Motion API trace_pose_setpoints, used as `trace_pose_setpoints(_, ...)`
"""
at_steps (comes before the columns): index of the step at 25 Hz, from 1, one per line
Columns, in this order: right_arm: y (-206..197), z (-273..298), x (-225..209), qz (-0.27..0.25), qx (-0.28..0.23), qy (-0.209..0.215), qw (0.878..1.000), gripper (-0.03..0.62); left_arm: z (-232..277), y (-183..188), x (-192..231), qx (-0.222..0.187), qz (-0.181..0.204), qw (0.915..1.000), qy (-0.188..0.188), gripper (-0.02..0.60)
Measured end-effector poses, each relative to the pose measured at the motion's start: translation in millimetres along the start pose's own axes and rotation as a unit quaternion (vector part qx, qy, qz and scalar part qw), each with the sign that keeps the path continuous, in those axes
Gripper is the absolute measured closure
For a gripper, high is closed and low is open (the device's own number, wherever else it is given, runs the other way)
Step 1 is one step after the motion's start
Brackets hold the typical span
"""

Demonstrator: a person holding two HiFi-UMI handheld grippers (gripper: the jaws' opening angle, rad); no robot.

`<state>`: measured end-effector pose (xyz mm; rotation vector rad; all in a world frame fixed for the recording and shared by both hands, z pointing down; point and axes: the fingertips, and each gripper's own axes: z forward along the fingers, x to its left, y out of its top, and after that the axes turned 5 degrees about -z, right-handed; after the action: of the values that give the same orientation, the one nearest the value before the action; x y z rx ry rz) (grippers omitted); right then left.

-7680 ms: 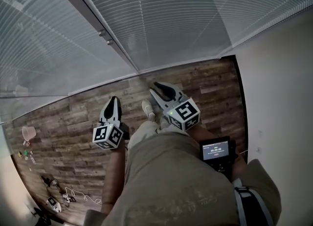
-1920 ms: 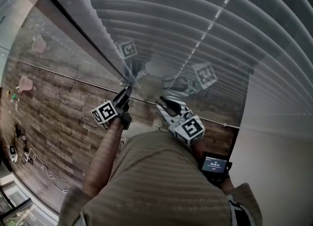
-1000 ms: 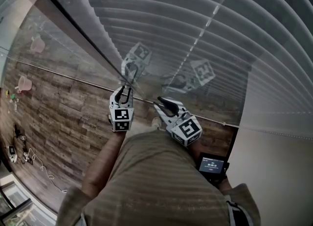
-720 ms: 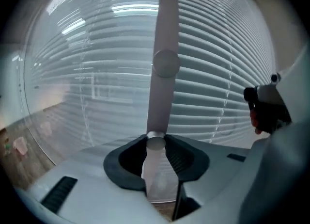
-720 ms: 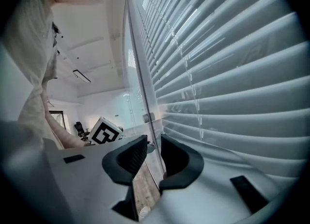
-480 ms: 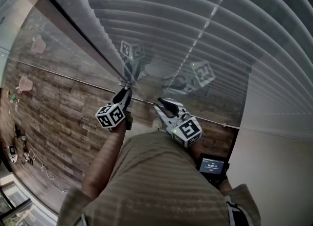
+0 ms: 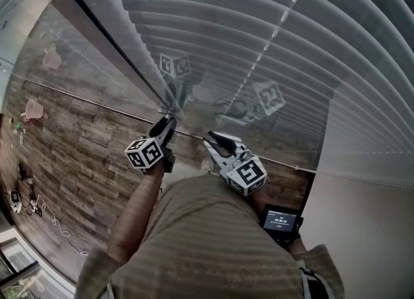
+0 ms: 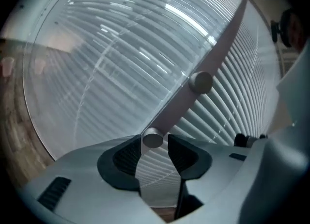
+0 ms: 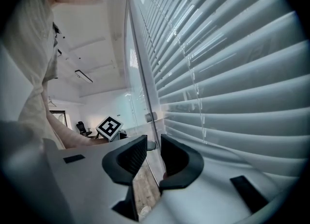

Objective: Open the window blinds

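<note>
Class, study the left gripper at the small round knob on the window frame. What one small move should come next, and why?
Probably roll the left gripper back the other way, fingers loose, ready to grip the knob again. Its fingers have just been opening, one standing off the knob; its marker cube has rolled since a second ago; the slats overlap, blocking the view.

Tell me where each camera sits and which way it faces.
Head view: on the person's head, looking steeply down the blinds; shows left forearm, left gripper, right gripper.
Left gripper view: on the left gripper, facing the blinds; its jaws, just opened wider, flank a frame knob.
Right gripper view: on the right gripper, facing along the glass; jaws apart on nothing; the person's clothing at left.
Shared: the left gripper's marker cube, in head and right gripper views.
</note>
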<state>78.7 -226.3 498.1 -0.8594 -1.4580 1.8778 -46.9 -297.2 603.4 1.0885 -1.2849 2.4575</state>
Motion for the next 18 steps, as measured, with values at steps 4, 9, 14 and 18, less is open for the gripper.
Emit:
trace_pose_setpoints(4, -1.4, -3.0, -3.2, 0.002, -0.001, -0.007, 1.0, 0.51, -3.6, -7.3, -2.0, 0.022, 0.194, 0.9775, 0.08, 0.397)
trace_pose_setpoints(9, -0.4, -4.8, -2.0, 0.003, -0.003, -0.006, 1.0, 0.51, -2.2, -5.5, 4.7, 0.029, 0.274, 0.9521, 0.131, 0.41)
trace_pose_setpoints(14, -0.9, -7.8, 0.4, 0.004, -0.004, -0.008, 1.0, 0.51, -2.2, -6.7, 1.1, 0.022, 0.236, 0.9648, 0.113, 0.446)
trace_pose_setpoints(18, -3.6, -5.2, -1.9, 0.005, -0.004, -0.011, 1.0, 0.51, 0.2, -5.4, 5.7, 0.021, 0.143, 0.9854, 0.09, 0.446)
